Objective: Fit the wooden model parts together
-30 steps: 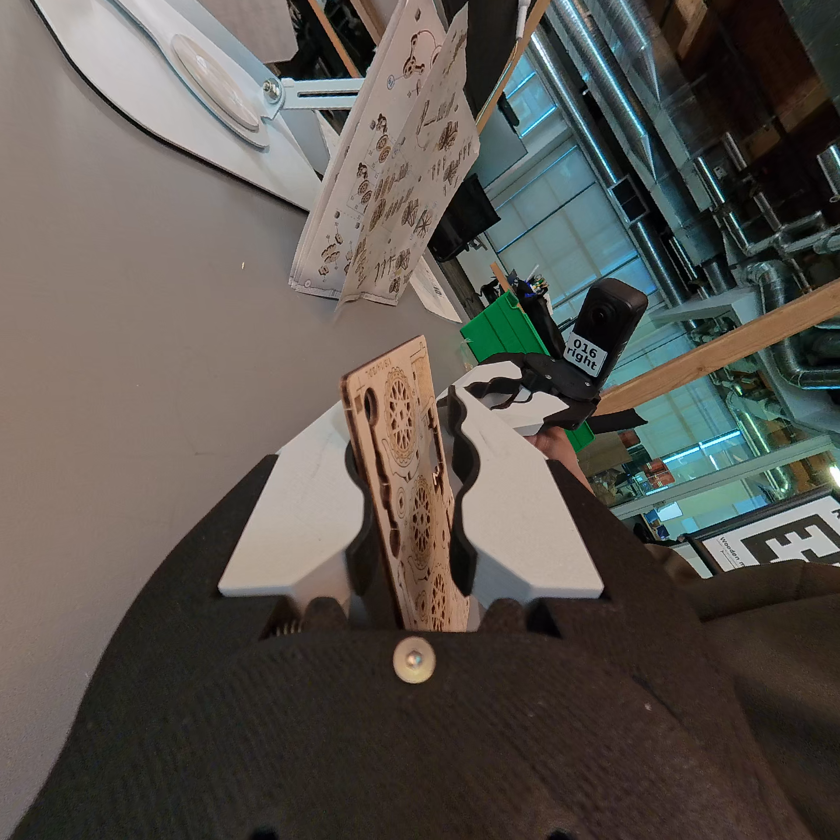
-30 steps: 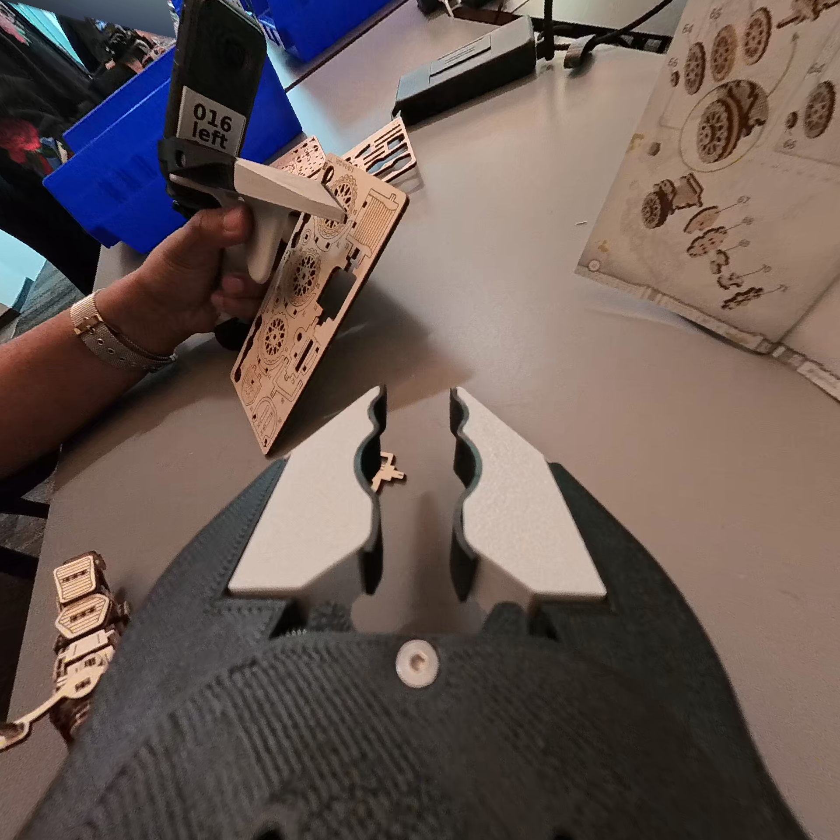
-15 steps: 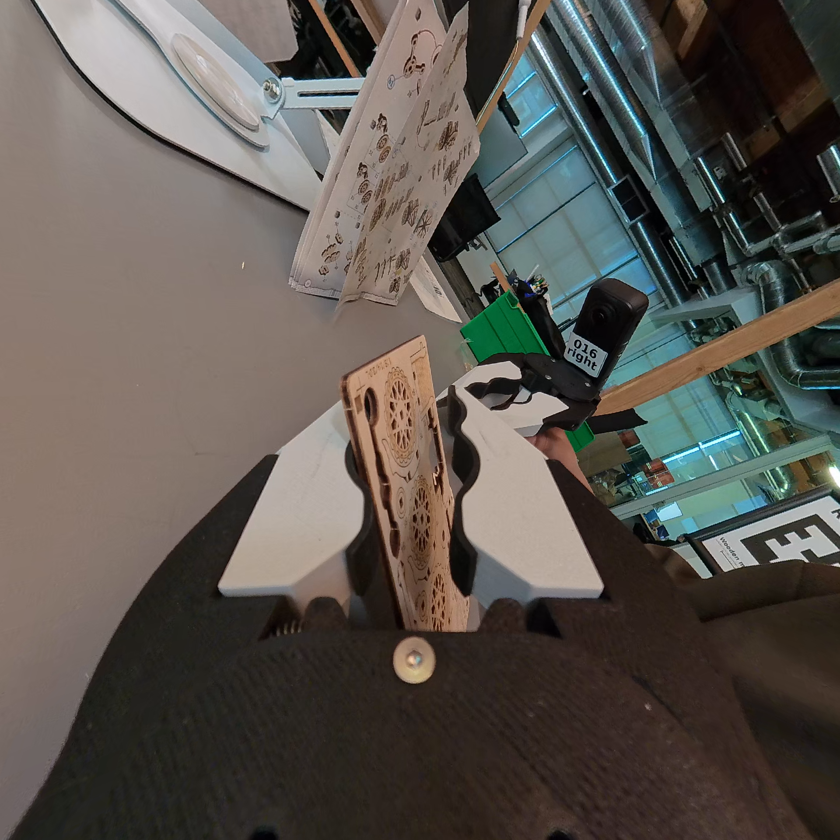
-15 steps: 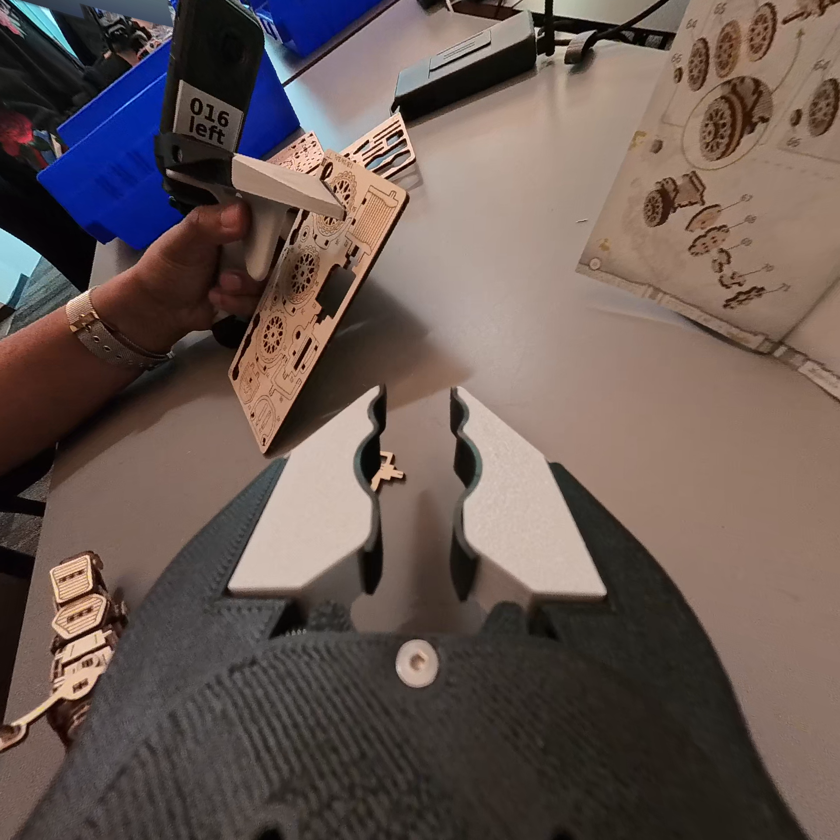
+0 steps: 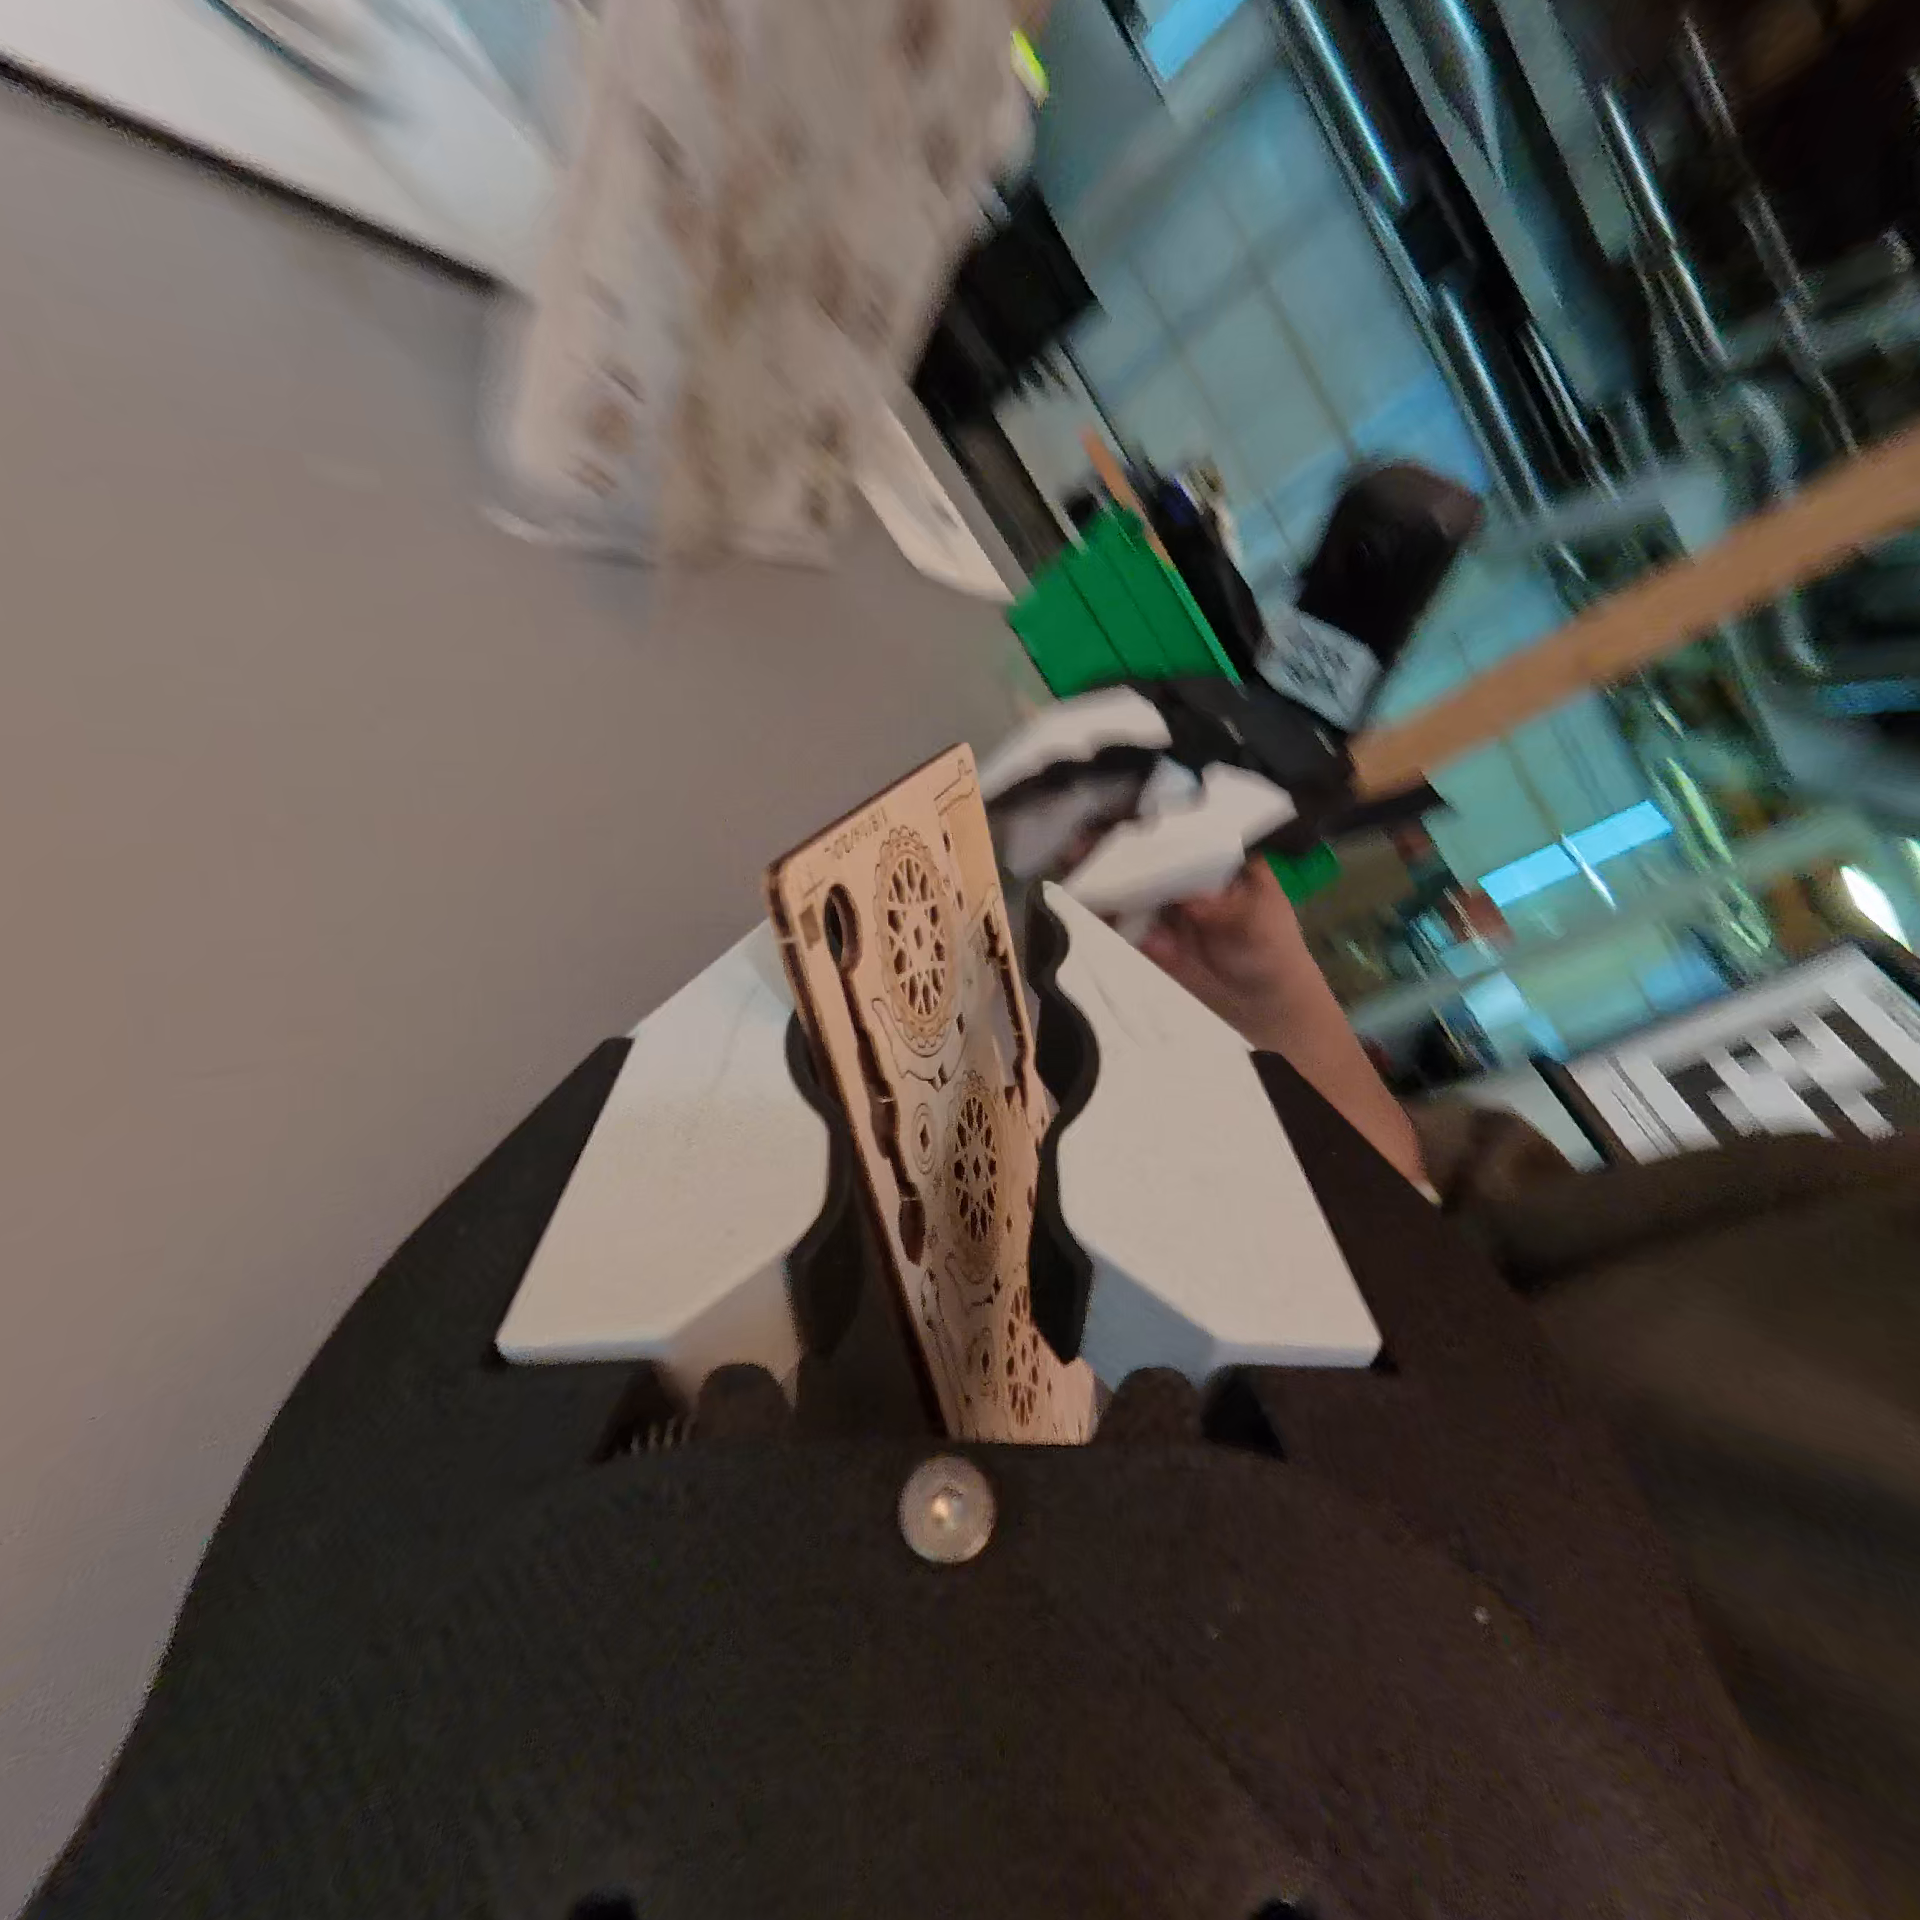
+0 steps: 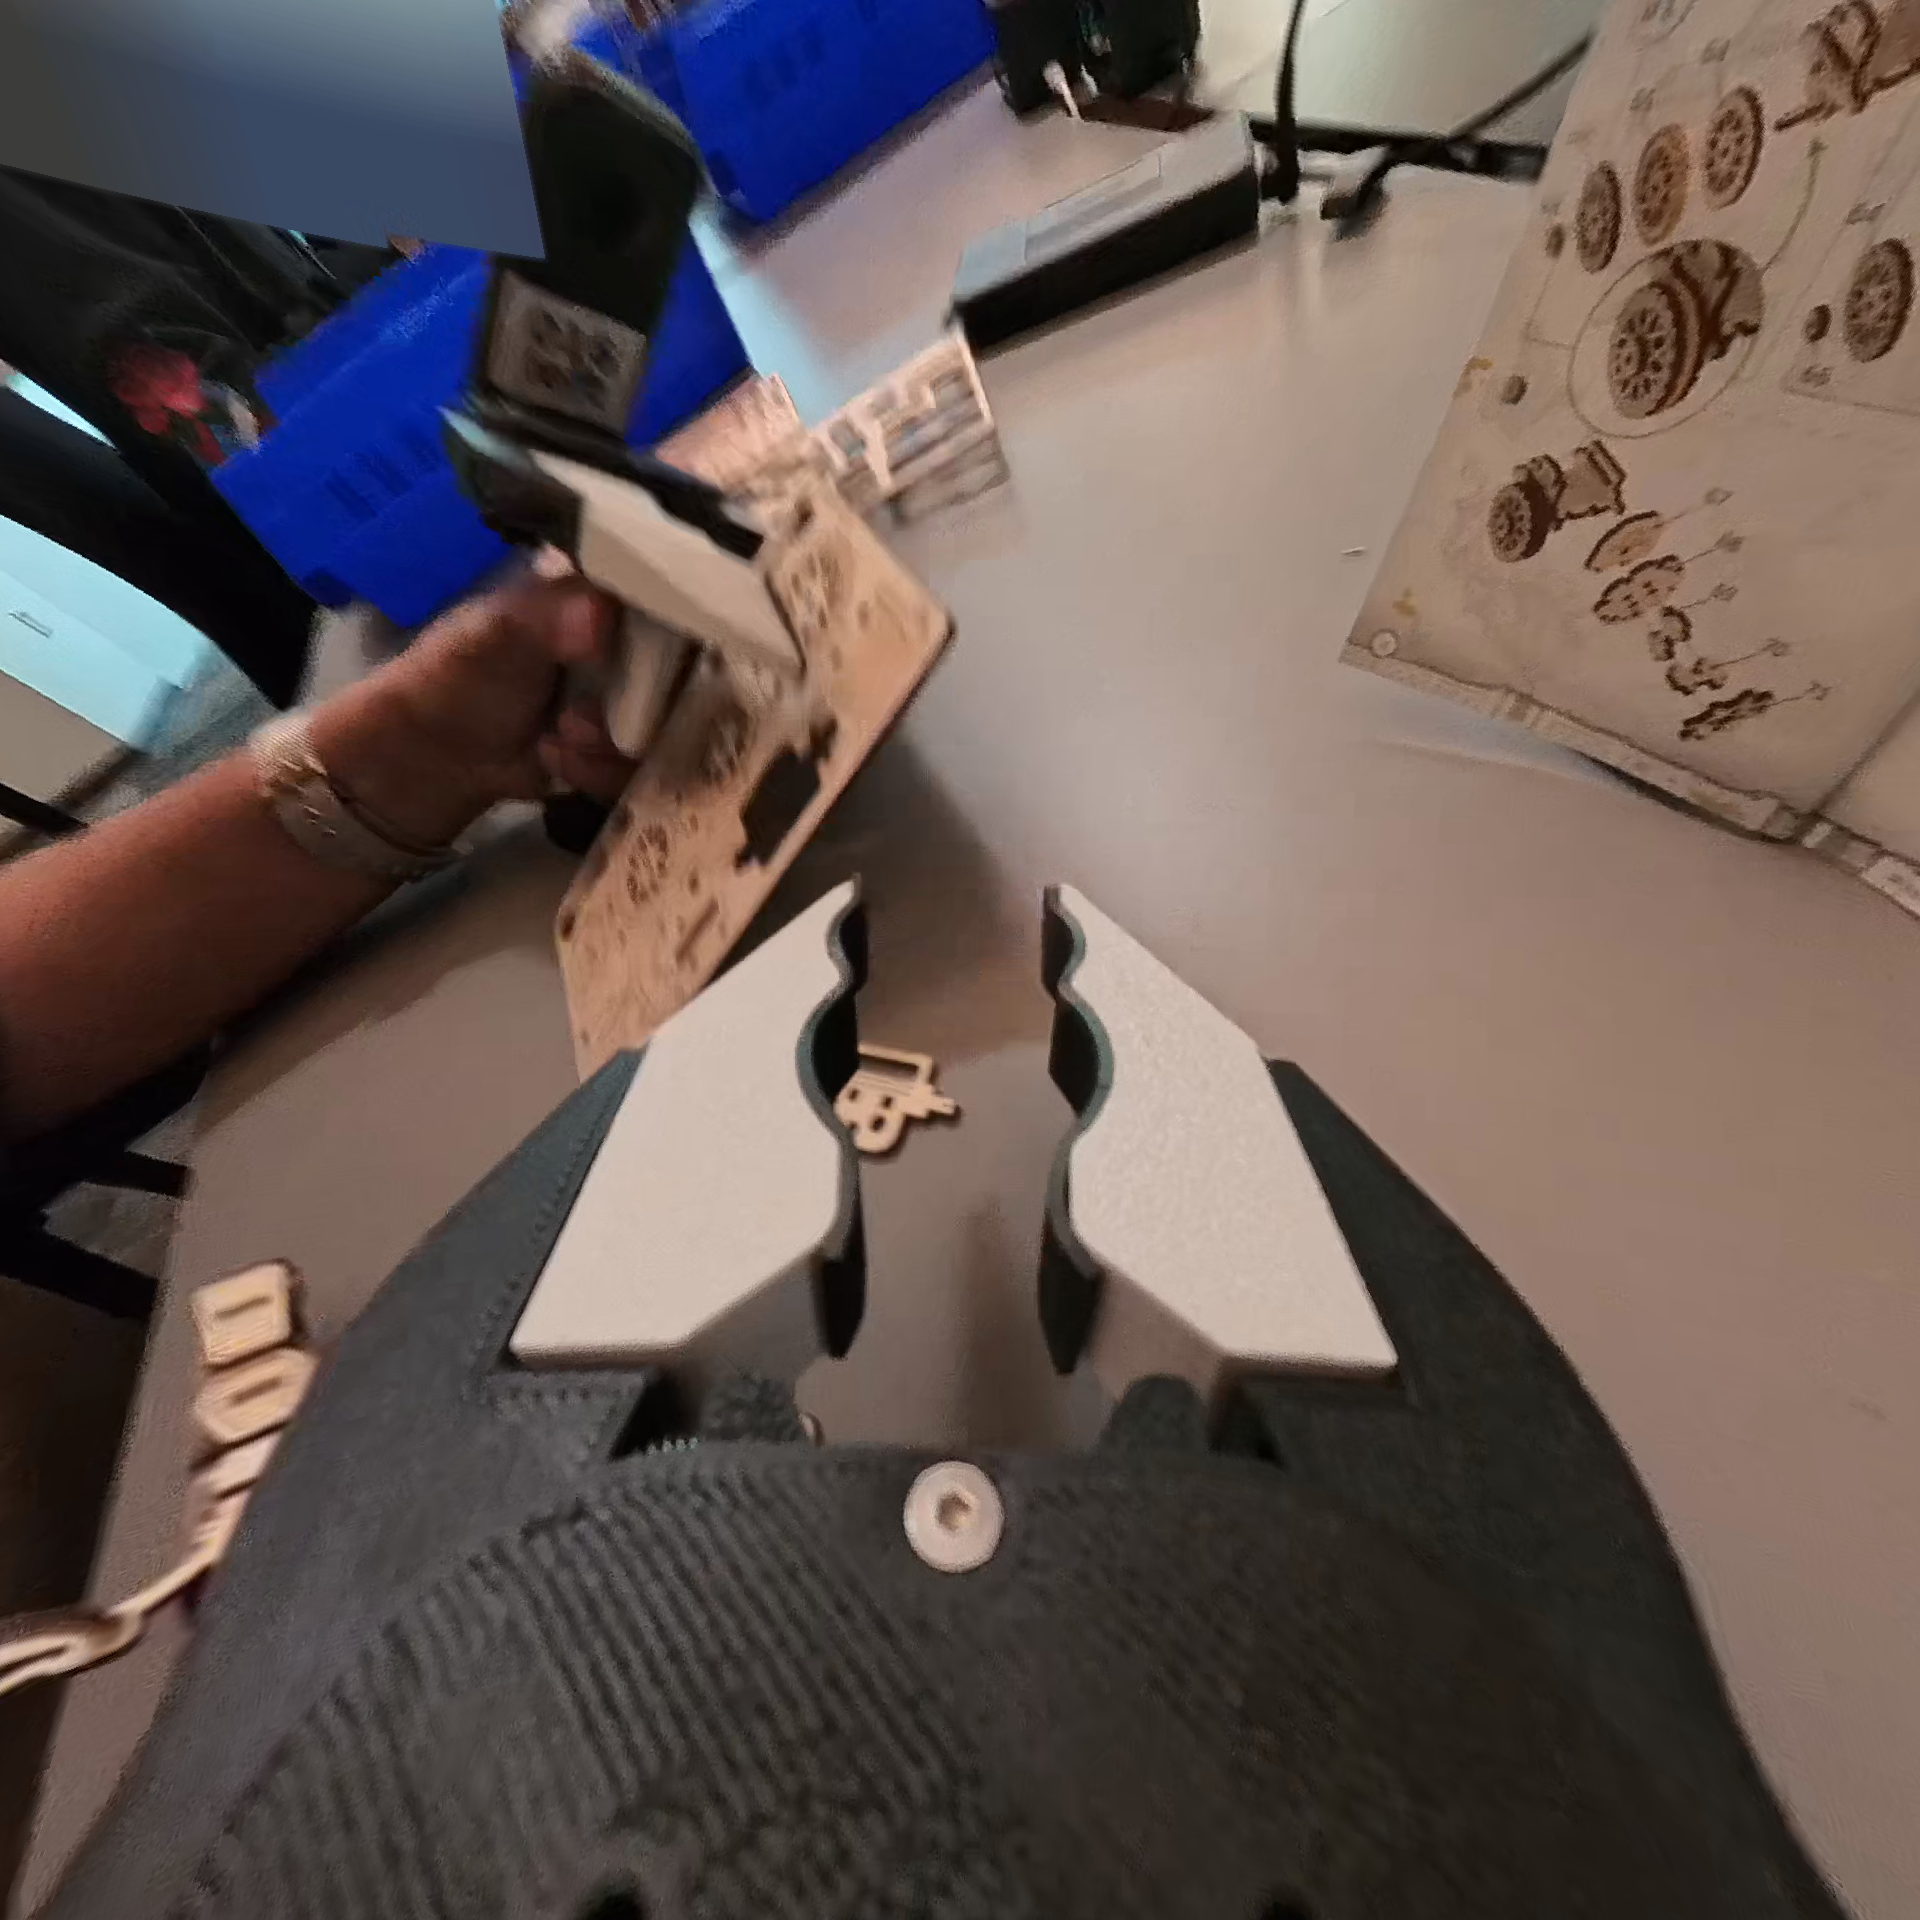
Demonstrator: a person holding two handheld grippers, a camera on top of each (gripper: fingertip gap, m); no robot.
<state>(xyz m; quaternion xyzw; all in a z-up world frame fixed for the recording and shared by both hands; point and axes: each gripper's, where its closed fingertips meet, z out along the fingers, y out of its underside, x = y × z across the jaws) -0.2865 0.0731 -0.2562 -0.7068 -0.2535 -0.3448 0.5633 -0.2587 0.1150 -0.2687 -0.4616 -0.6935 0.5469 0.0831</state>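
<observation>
My left gripper (image 5: pixel 914 925) is shut on a thin laser-cut wooden sheet (image 5: pixel 940 1101) with gear patterns, held edge-up above the grey table (image 5: pixel 312 831). In the right wrist view the same sheet (image 6: pixel 769 769) tilts down to the table, held by the left gripper (image 6: pixel 675 582) in a person's hand. My right gripper (image 6: pixel 951 904) is open and empty, low over the table. A small loose wooden piece (image 6: pixel 894 1107) lies on the table between its fingers, close to the left one. The right gripper (image 5: pixel 1122 821) shows blurred beyond the sheet.
A printed instruction sheet (image 6: pixel 1683 416) stands at the right. More wooden sheets (image 6: pixel 914 426), blue bins (image 6: pixel 416 436) and a black box (image 6: pixel 1122 239) lie farther back. A partly built wooden model (image 6: pixel 239 1371) sits at the left edge. A green bin (image 5: pixel 1112 613) stands behind. Some 6 cm of space lies between my two pairs of fingers.
Both views are now motion-blurred. The left gripper with the sheet has dropped lower in the right view. The right gripper's jaws stand slightly wider around the small piece.
</observation>
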